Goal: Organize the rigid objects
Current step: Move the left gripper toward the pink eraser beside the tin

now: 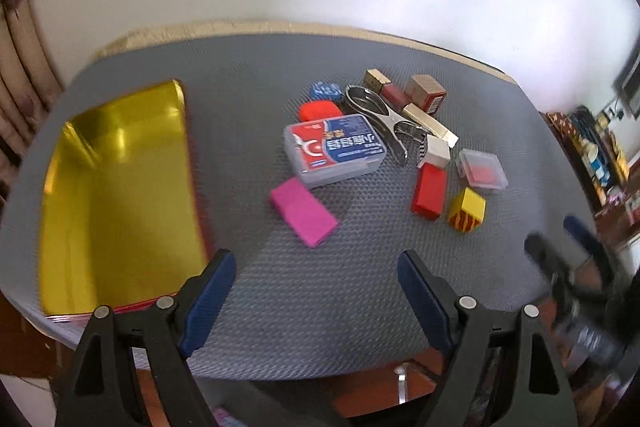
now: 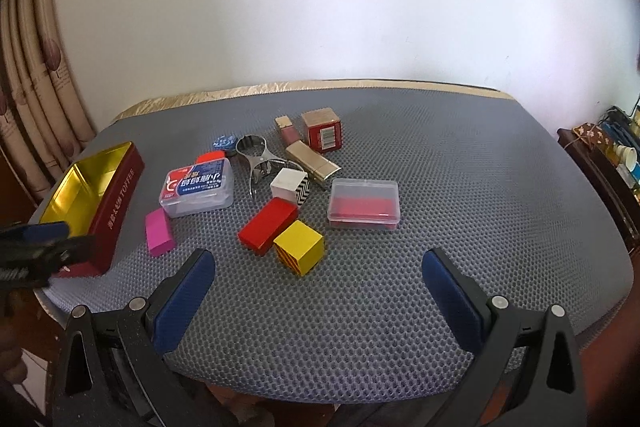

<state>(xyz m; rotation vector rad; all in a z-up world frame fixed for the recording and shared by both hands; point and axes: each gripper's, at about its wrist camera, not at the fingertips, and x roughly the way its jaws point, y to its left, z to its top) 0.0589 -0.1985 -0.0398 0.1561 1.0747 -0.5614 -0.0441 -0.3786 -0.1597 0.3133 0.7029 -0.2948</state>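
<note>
The left tool (image 1: 316, 267) hovers with its blue-padded fingers (image 1: 212, 301) spread wide, holding nothing. The right tool (image 2: 318, 267) is likewise wide apart and empty, level beside it.

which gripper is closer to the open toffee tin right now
Left. The left gripper hovers open at the near table edge, its left finger right by the toffee tin. The right gripper, also open, sits farther right, in front of the yellow block.
</note>
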